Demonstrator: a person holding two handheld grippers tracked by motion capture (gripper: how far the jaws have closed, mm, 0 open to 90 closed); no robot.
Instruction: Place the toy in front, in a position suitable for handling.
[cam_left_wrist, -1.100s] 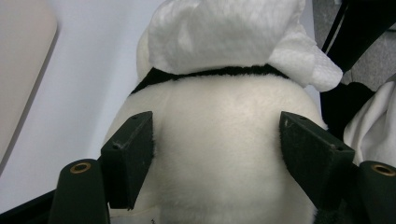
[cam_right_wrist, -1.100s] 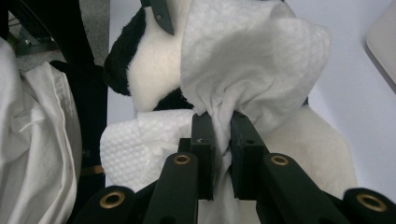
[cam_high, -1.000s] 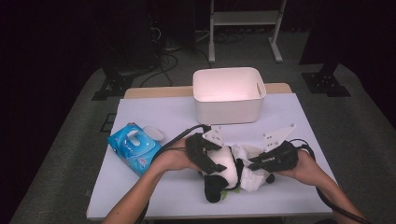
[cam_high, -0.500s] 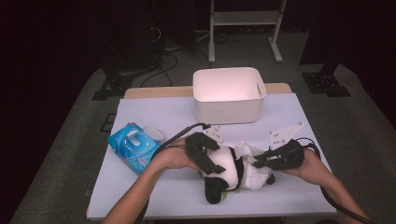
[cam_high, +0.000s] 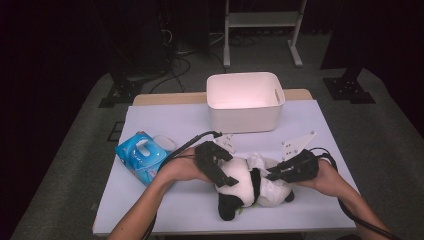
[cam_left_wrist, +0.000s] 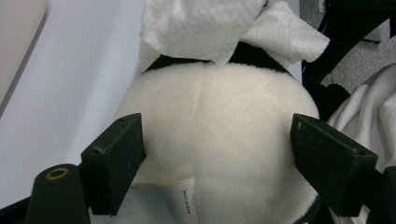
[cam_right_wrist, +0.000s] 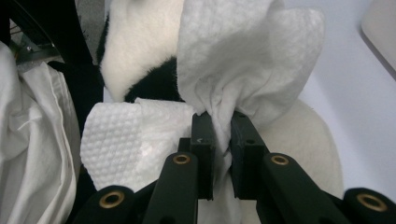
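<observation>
Table (cam_high: 165, 120) brightly lit from above; surroundings dark, close-ups slightly soft.

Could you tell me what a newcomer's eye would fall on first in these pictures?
The plush panda lying at the table's near edge stands out first, between both hands. The right gripper pinches a white wipe against it, while the left gripper straddles its body. Behind stands a white bin.

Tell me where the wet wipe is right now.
The wipe is pinched in the right gripper and draped on the toy panda, at the table's near edge in the high view, between both hands.
</observation>
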